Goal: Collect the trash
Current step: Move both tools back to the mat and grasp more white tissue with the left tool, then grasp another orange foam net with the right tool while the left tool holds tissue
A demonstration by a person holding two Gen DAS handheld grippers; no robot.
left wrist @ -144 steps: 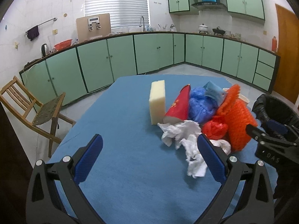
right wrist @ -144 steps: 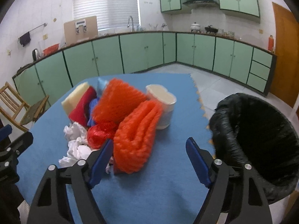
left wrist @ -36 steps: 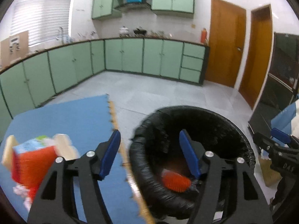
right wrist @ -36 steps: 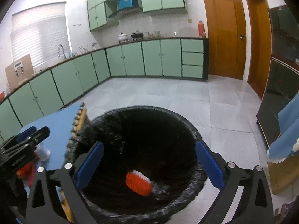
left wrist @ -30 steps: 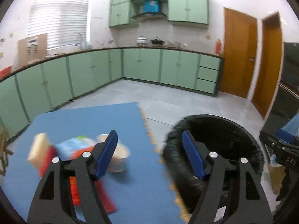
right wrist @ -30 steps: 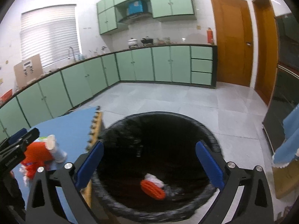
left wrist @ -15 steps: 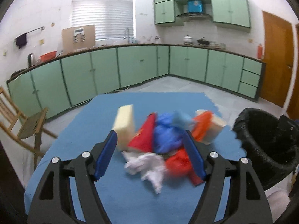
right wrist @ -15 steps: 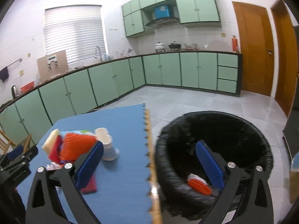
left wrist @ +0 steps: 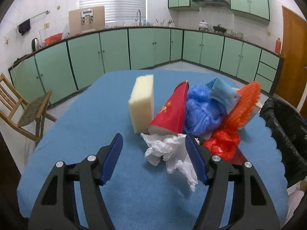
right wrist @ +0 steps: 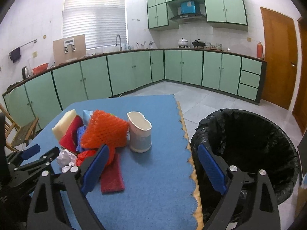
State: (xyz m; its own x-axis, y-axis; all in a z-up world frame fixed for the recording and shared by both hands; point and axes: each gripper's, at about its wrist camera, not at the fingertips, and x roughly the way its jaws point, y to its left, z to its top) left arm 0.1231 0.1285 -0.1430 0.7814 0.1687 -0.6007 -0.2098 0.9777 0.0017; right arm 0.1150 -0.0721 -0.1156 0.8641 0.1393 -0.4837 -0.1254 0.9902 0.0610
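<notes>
Above the crumpled tissue (left wrist: 168,151), empty left gripper (left wrist: 153,159) closing; thin paper may tear or slip if pinched at an edge.

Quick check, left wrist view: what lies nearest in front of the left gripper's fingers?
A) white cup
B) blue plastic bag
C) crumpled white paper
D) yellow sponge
C: the crumpled white paper lies at the near edge of the pile, just ahead of the left gripper; the sponge, bag and cup lie farther back.
</notes>
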